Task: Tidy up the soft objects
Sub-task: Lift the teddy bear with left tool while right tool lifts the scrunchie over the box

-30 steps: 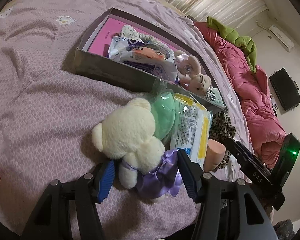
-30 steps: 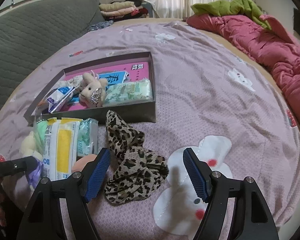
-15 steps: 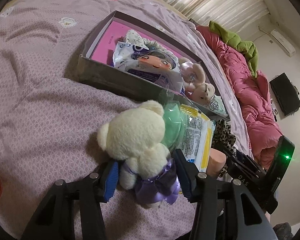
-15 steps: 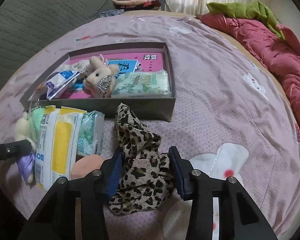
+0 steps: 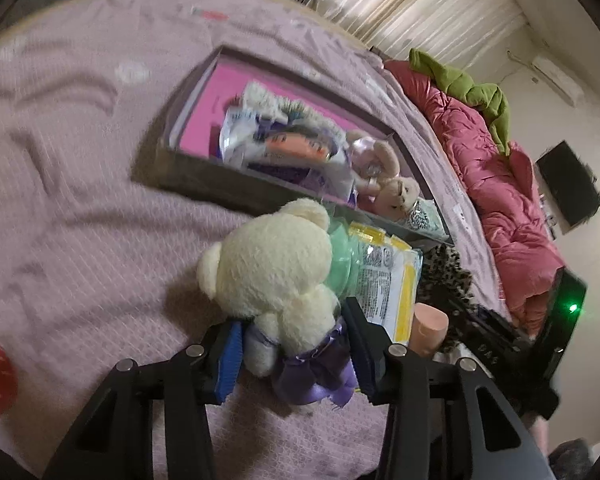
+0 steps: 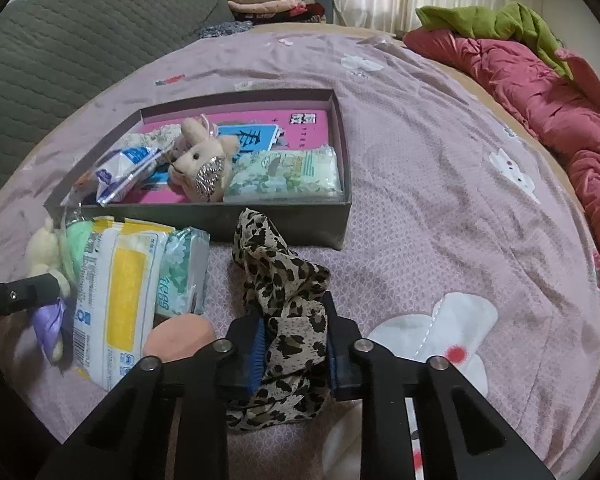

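A cream teddy bear [image 5: 272,264] with a purple bow lies on the pink bedspread, in front of a dark box [image 5: 204,184]. My left gripper [image 5: 294,332] is closing on the bear's lower body, and both pads touch it. In the right wrist view a leopard-print cloth [image 6: 276,268] is bunched just in front of the box [image 6: 284,224]. My right gripper [image 6: 294,320] is shut on the near end of that cloth. The bear [image 6: 44,244] also shows at the left edge there.
Between the two toys lie a yellow-and-white wipes pack [image 6: 120,292], a green tissue pack [image 6: 180,272] and a peach sponge [image 6: 180,340]. The box holds a bunny toy [image 6: 202,160], a tissue pack [image 6: 288,172] and a doll packet [image 5: 284,148]. A red quilt [image 6: 540,92] is heaped at the right.
Both grippers have closed: the right one from wide open down onto the leopard cloth, the left one inward onto the bear's body. Neither hand has shifted much.
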{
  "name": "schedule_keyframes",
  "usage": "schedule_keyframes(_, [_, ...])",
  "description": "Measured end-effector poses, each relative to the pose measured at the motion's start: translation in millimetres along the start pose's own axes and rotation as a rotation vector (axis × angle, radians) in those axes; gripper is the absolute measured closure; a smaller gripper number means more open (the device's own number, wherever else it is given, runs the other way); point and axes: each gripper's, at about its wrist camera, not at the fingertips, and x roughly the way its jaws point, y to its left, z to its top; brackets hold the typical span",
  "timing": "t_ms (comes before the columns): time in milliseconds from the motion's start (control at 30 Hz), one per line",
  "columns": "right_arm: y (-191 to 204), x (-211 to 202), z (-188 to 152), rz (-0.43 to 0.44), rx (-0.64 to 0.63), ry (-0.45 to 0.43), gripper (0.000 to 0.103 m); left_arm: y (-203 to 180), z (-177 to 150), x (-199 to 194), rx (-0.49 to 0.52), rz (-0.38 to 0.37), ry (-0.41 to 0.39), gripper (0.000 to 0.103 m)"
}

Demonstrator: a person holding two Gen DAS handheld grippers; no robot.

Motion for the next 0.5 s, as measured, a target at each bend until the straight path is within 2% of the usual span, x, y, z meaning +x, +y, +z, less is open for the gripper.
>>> schedule_keyframes(167, [-5.6, -6.7, 1.3, 0.019, 0.026, -0.018, 0.080, -15.9, -0.9, -9.1, 0.080, 0.010, -0.035, 0.056])
schedule_keyframes(500, [-8.6, -19.9, 3.0, 0.043, 0.049, -0.057, 0.081, -24.6, 0.0, -21.2, 0.114, 0.027, -0.076, 0.056])
